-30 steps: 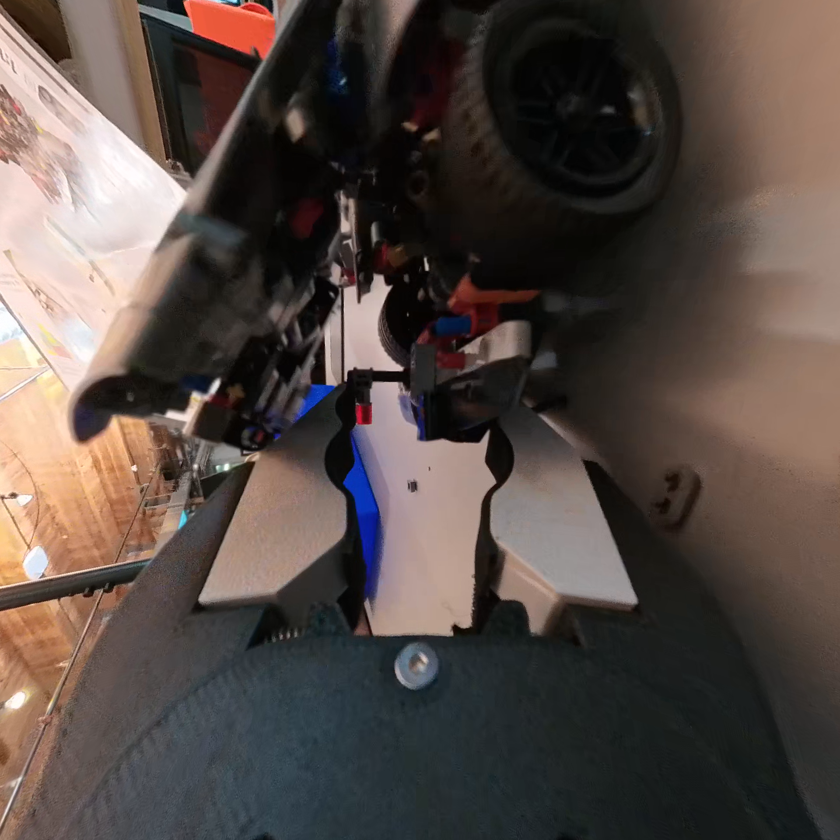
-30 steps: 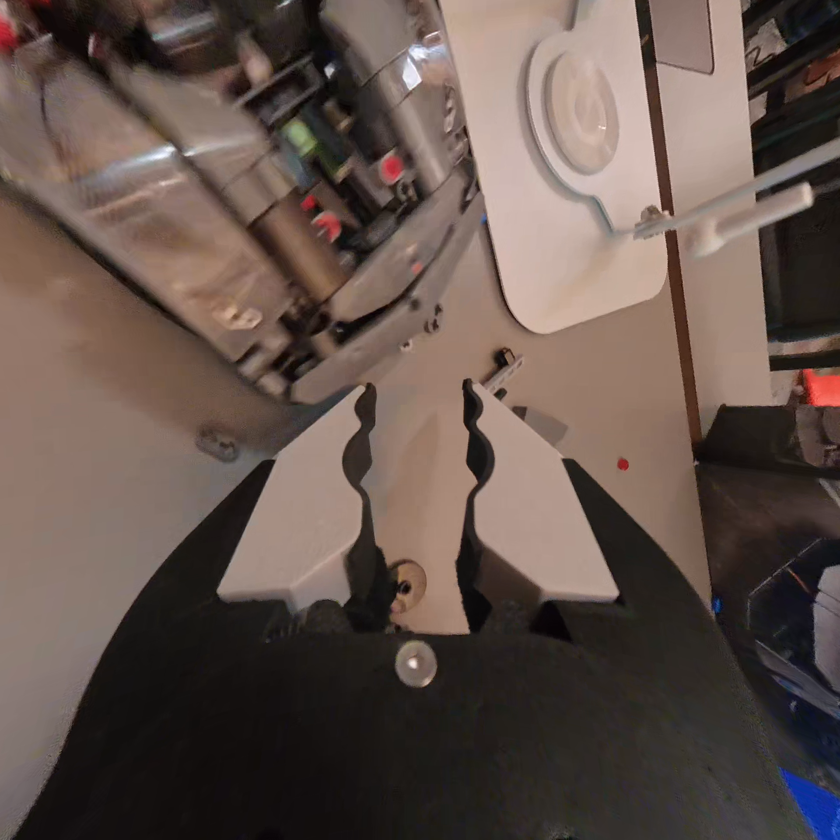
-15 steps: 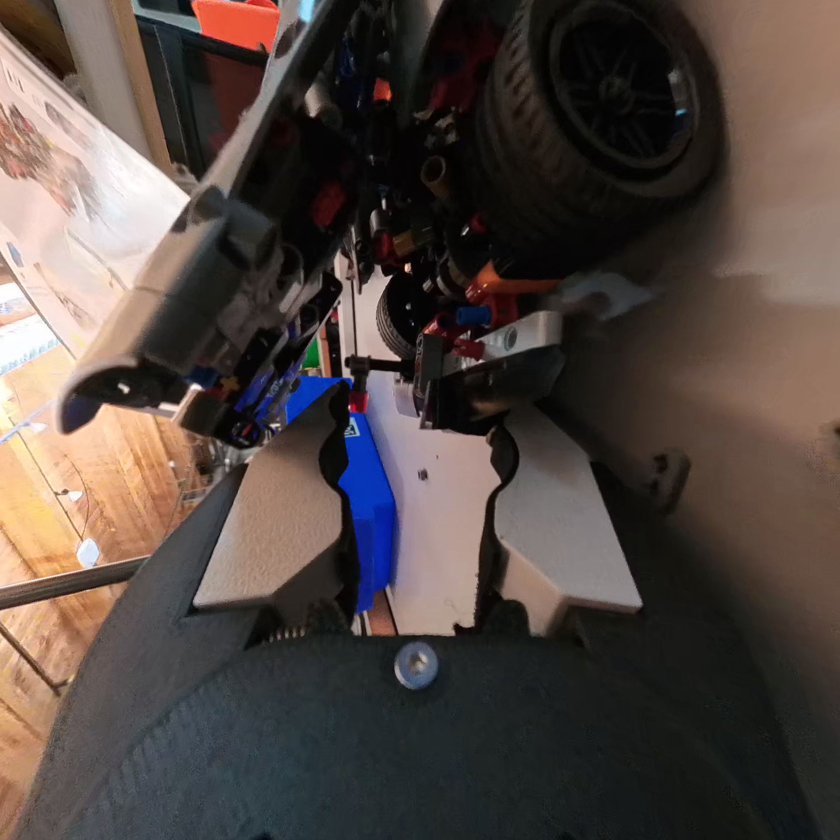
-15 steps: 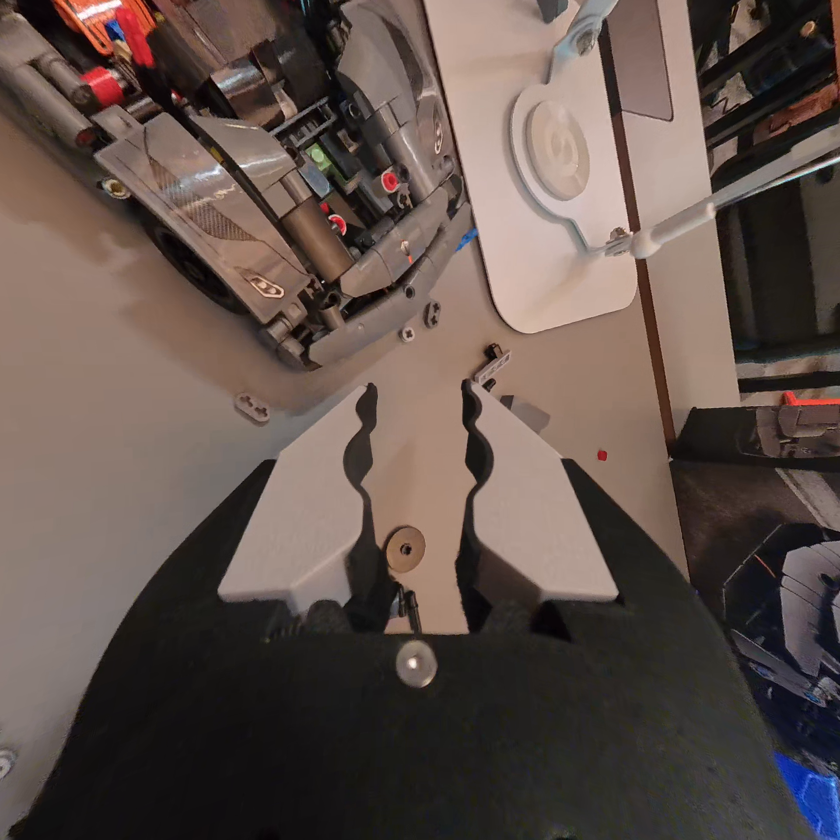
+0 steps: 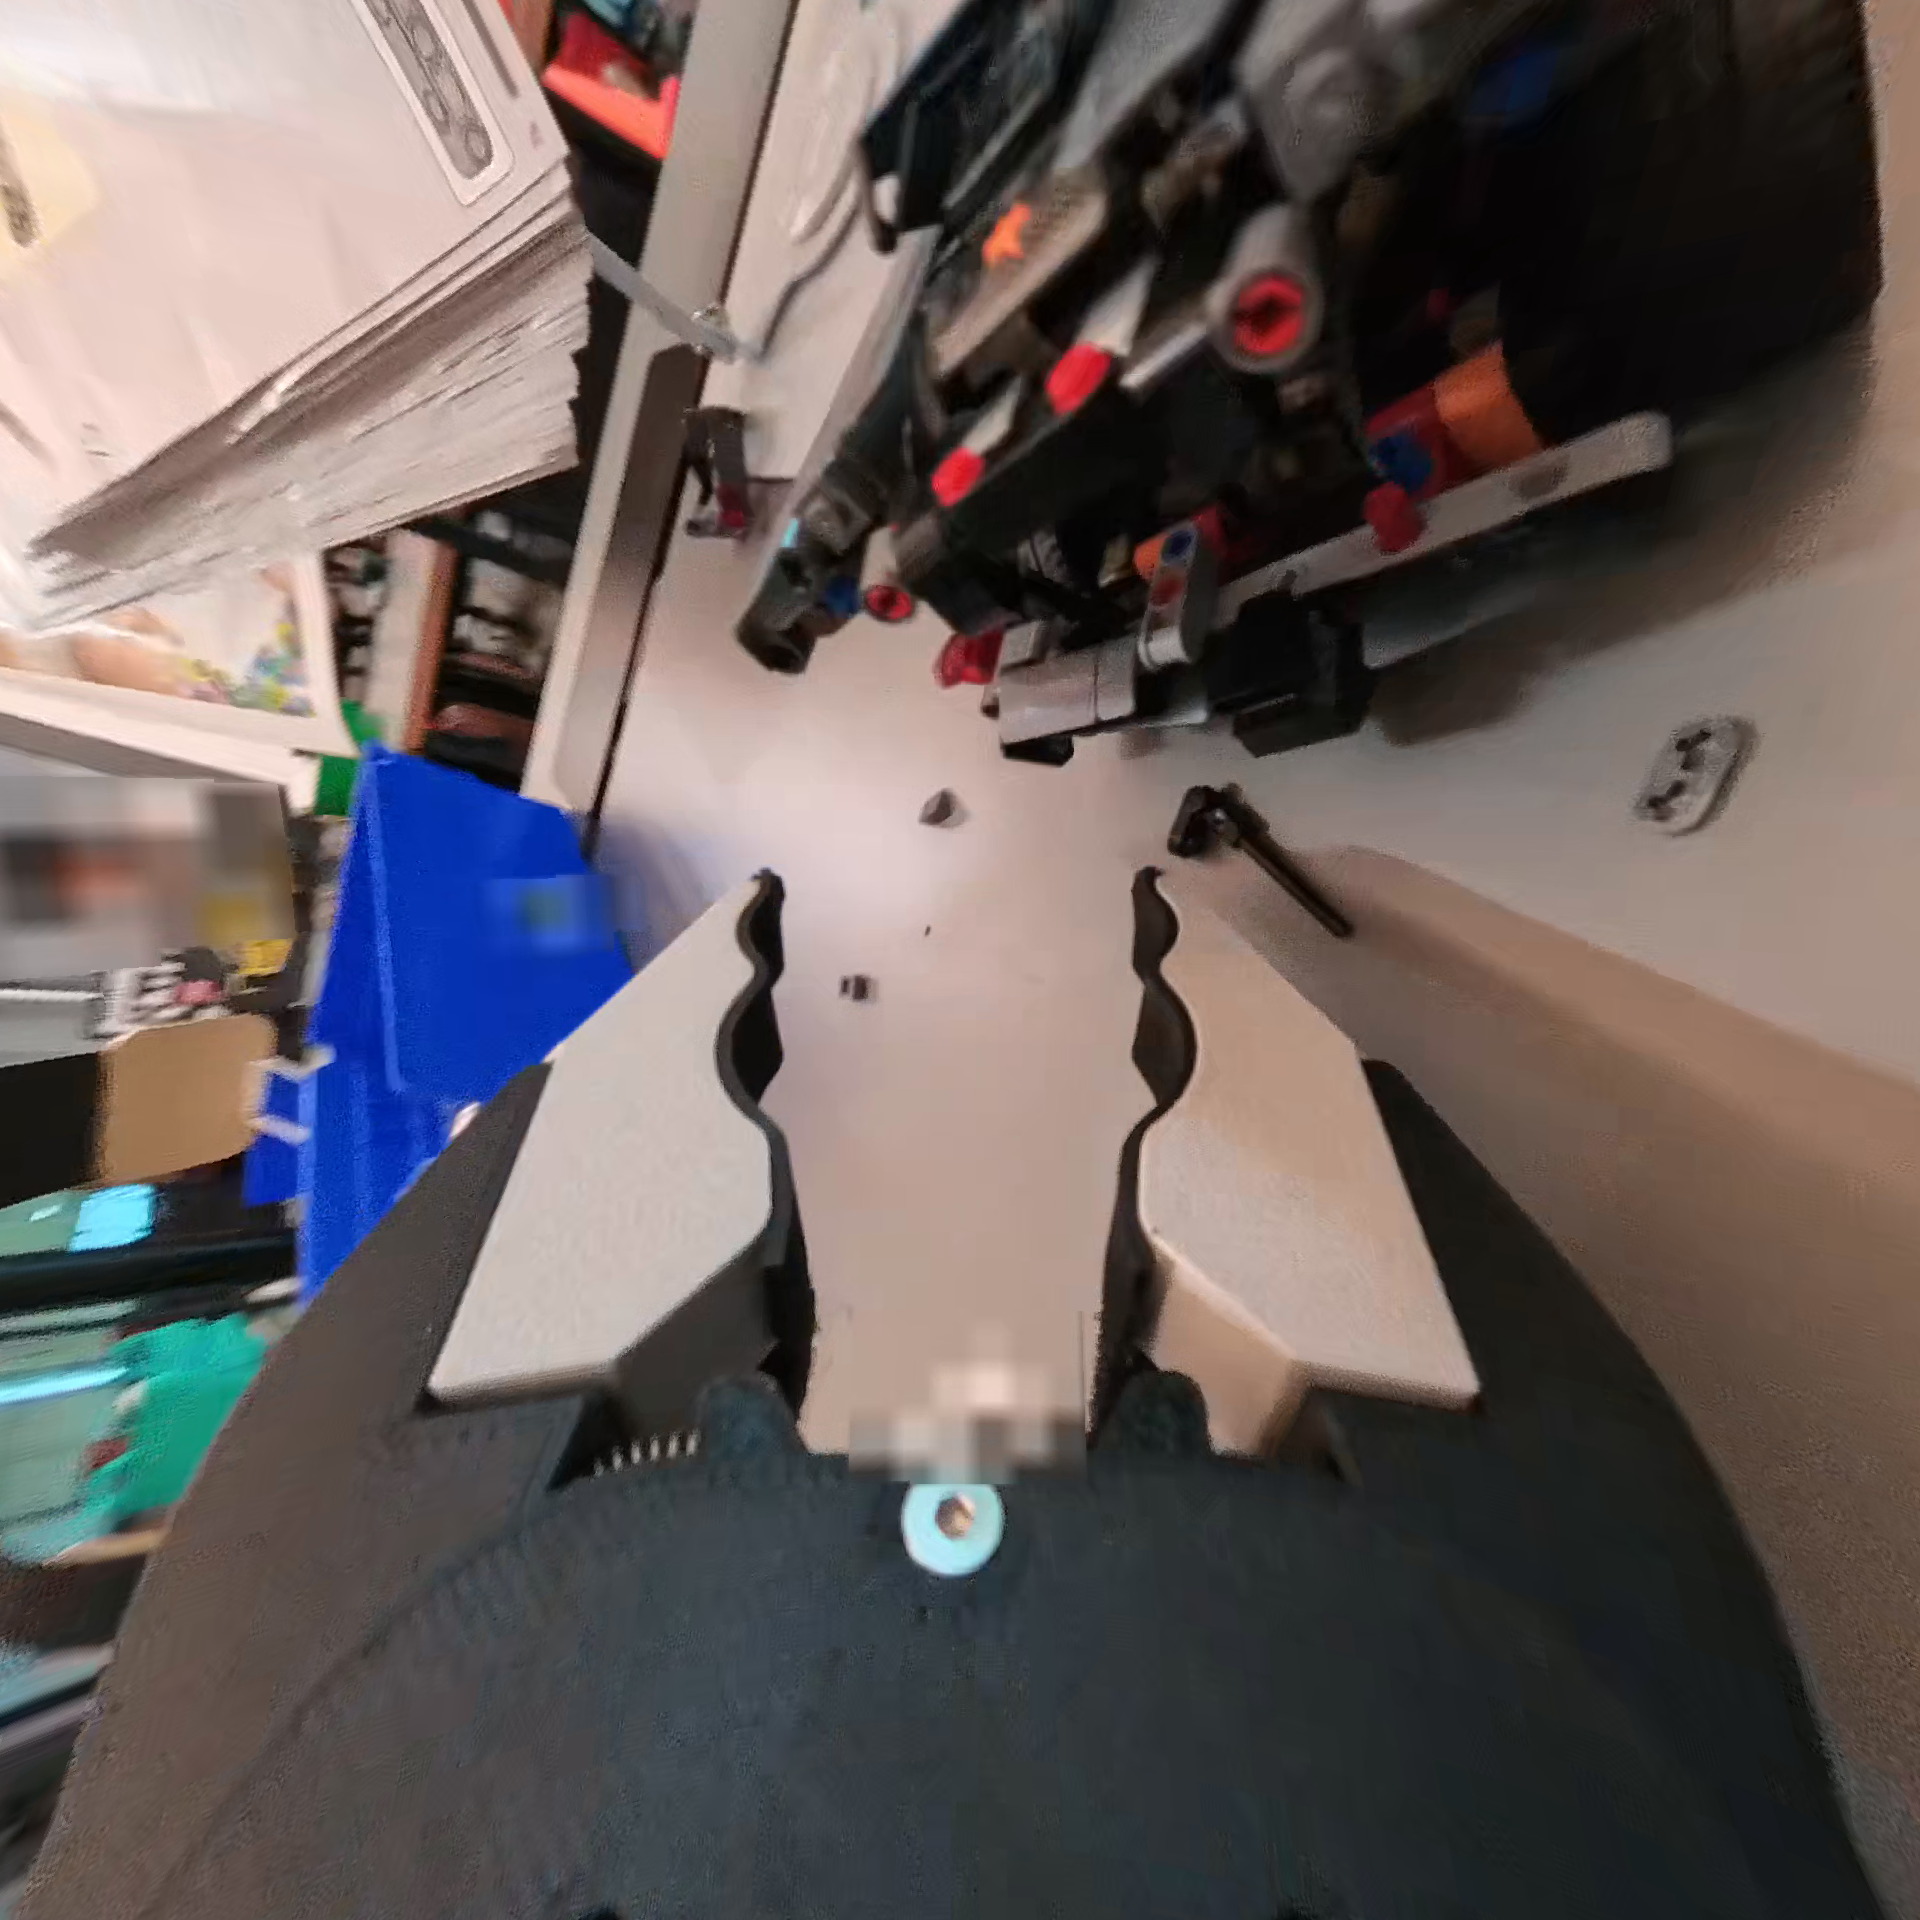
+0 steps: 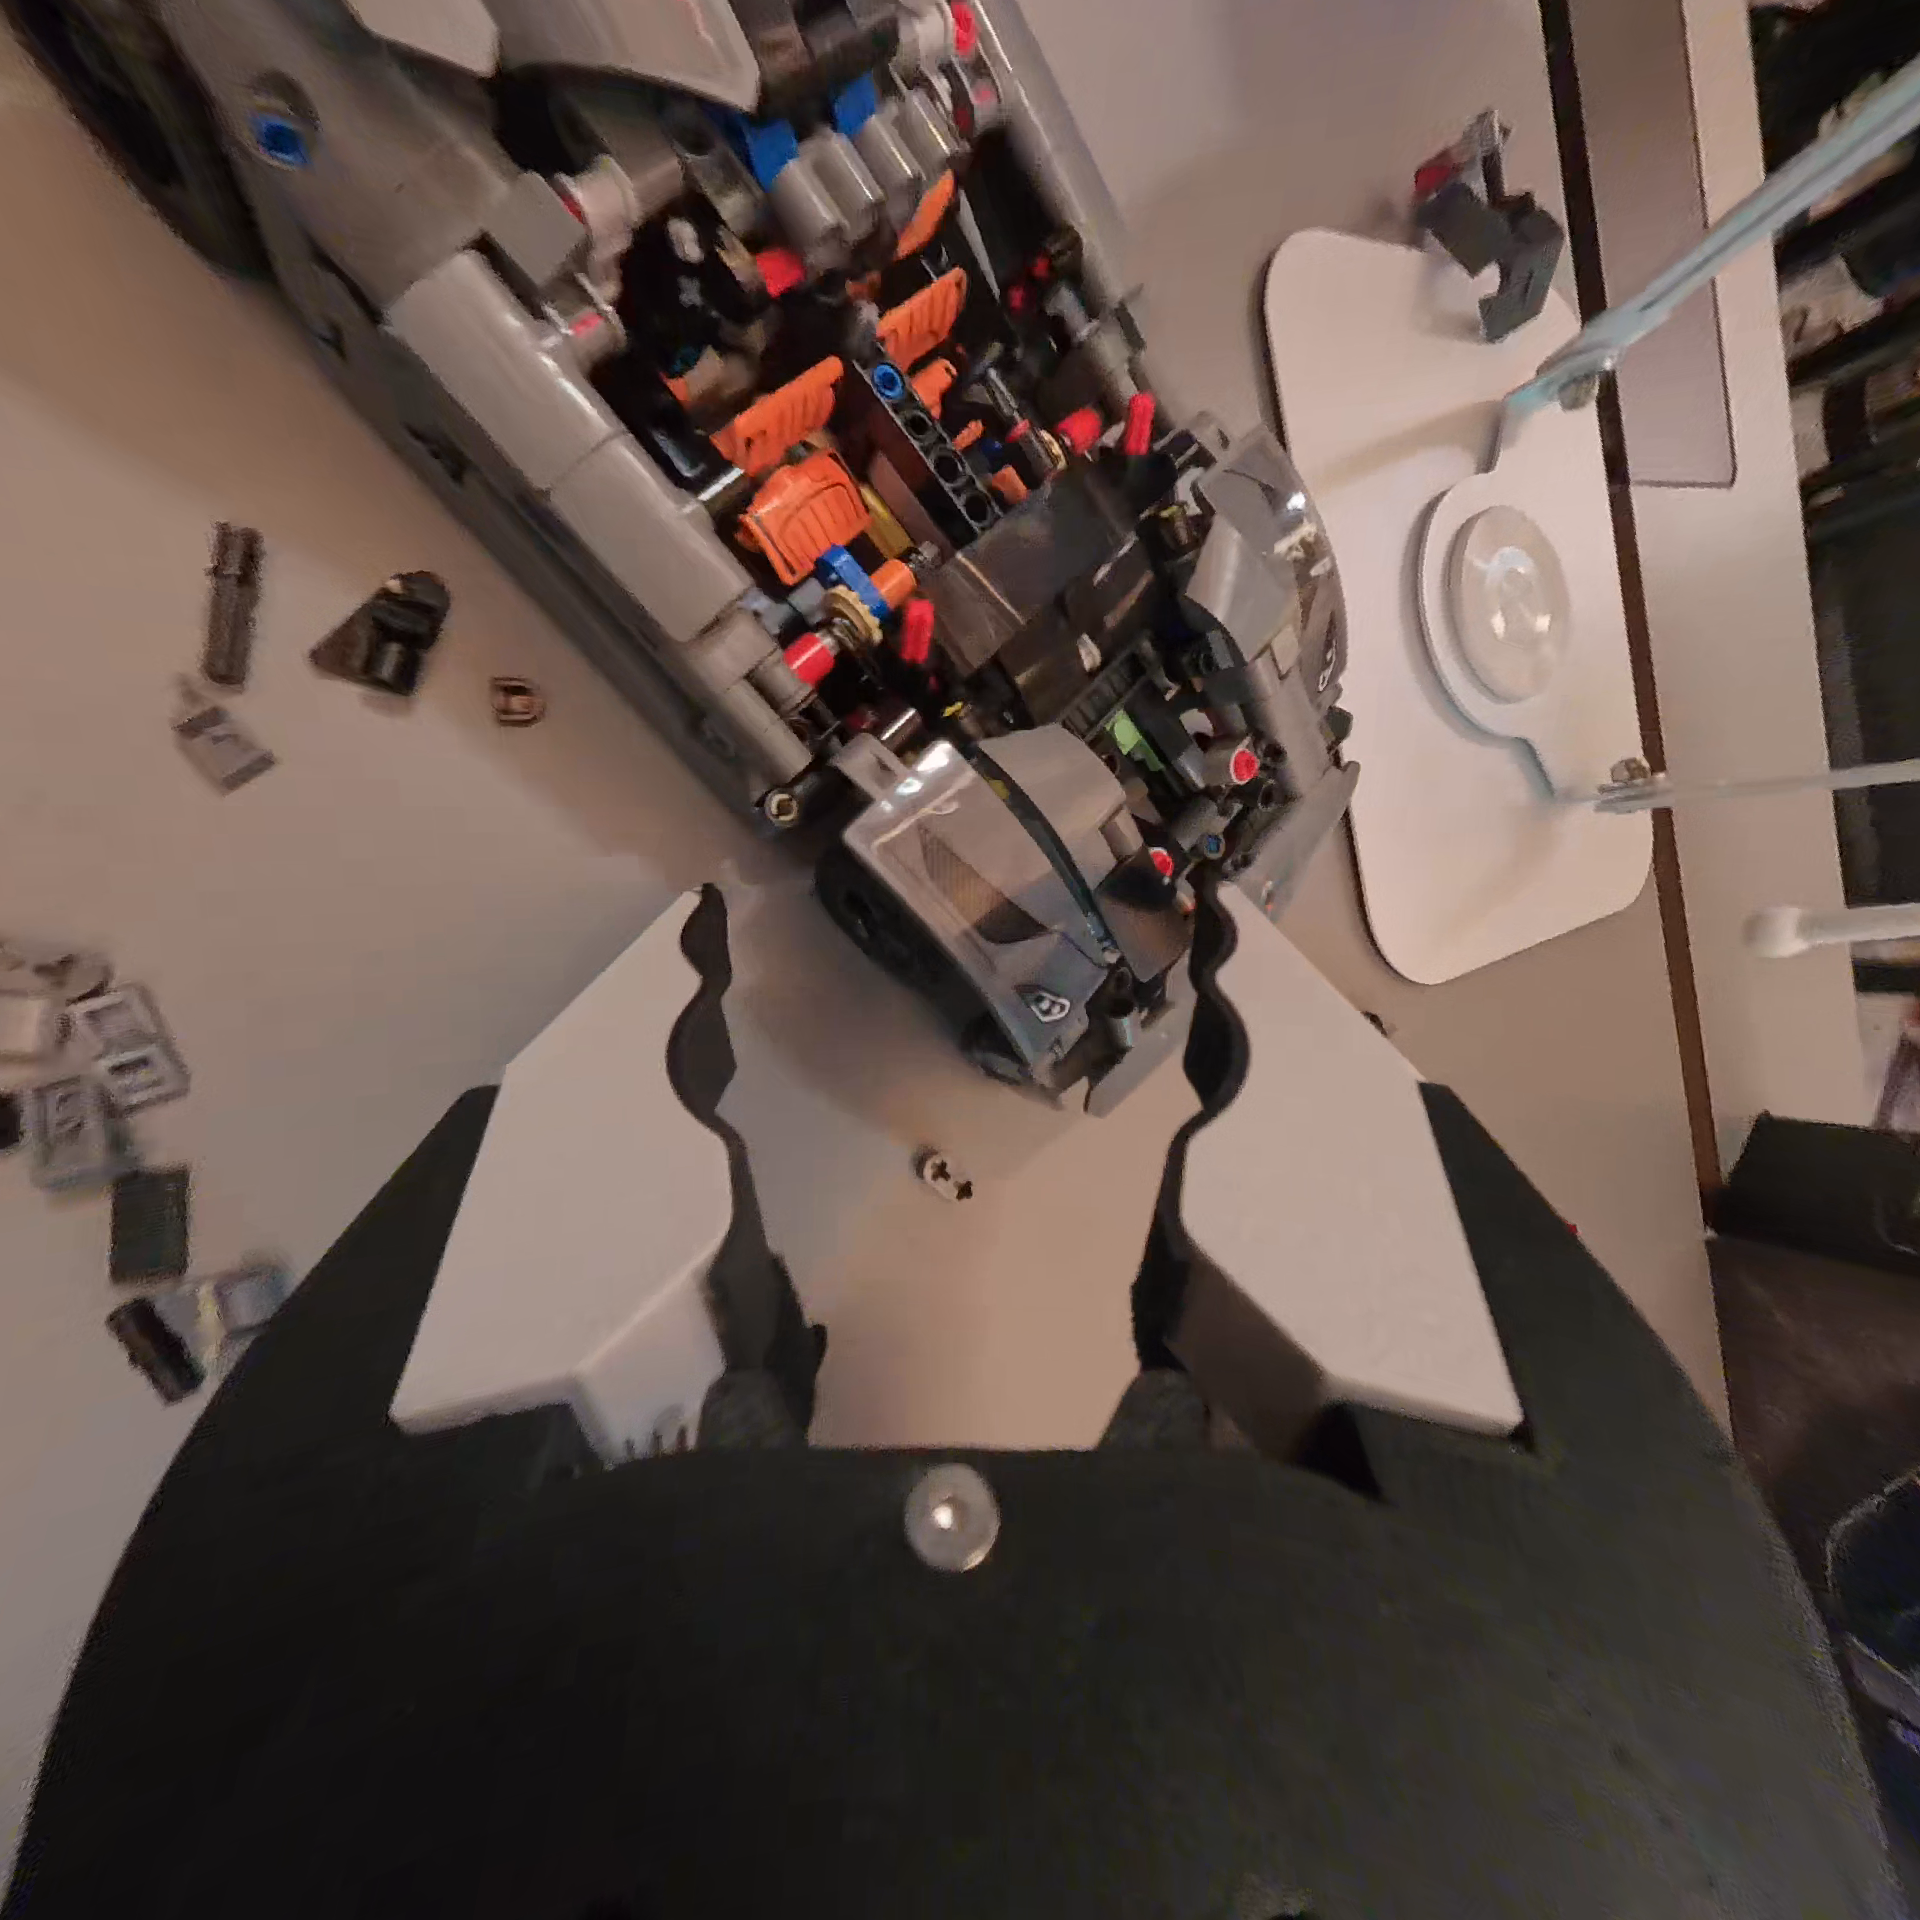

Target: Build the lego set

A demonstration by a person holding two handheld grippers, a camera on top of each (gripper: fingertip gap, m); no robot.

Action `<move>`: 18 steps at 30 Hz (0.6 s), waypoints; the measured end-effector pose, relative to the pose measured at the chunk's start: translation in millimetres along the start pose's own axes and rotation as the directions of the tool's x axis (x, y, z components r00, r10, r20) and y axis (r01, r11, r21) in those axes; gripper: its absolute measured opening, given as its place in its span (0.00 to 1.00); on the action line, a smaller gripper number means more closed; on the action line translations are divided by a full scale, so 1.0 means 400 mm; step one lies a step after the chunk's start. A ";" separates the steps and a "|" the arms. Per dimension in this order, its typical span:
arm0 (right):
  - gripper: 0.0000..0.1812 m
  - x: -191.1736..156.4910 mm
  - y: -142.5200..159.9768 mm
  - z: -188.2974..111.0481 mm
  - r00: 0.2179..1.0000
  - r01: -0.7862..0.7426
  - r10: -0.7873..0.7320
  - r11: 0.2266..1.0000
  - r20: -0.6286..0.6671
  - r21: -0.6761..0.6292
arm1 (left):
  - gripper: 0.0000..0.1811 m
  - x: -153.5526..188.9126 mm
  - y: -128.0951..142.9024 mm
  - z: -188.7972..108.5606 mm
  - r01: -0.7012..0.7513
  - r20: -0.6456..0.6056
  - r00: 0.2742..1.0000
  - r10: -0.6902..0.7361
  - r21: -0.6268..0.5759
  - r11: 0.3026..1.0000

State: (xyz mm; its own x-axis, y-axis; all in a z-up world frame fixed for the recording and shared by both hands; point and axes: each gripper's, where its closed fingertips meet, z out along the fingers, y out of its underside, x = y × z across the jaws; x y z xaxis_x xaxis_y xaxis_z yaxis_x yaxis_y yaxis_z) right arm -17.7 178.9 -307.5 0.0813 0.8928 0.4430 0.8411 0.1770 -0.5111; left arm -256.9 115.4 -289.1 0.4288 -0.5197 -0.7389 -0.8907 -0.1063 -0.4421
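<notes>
The grey Lego car with orange, red and blue inner parts lies on the table; in the left wrist view (image 5: 1247, 436) it is at the upper right, ahead of my fingers. My left gripper (image 5: 953, 888) is open and empty, apart from the car. A black axle piece (image 5: 1262, 857) lies by its right fingertip. In the right wrist view the car (image 6: 831, 468) runs from the upper left to the centre. My right gripper (image 6: 961, 904) is open wide, and the car's front corner (image 6: 997, 935) sits between its fingertips. A small grey pin (image 6: 940, 1169) lies between the fingers.
A blue bin (image 5: 436, 966) and a stack of instruction booklets (image 5: 291, 312) stand at the left. A grey oval piece (image 5: 1688, 774) lies at the right. Several loose grey and black pieces (image 6: 104, 1060) lie left of the car. A white stand base (image 6: 1455, 520) is at the right.
My left gripper has drawn back from the car, which now lies farther ahead. My right gripper has opened wider and moved up so that the car's front corner is between its fingers.
</notes>
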 end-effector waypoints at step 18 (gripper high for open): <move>0.47 0.072 0.032 0.031 0.996 -0.077 0.077 0.997 0.036 -0.004 | 0.23 0.043 -0.067 0.150 0.154 -0.440 0.893 -0.093 0.106 0.982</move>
State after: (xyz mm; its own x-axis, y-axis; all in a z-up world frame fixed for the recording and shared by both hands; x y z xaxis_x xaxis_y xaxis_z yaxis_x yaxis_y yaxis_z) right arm -11.3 212.1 -310.5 0.1264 0.9179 0.3761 0.8346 0.1065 -0.5404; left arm -216.4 160.3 -320.6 0.3992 -0.8273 -0.3952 -0.7927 -0.0948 -0.6023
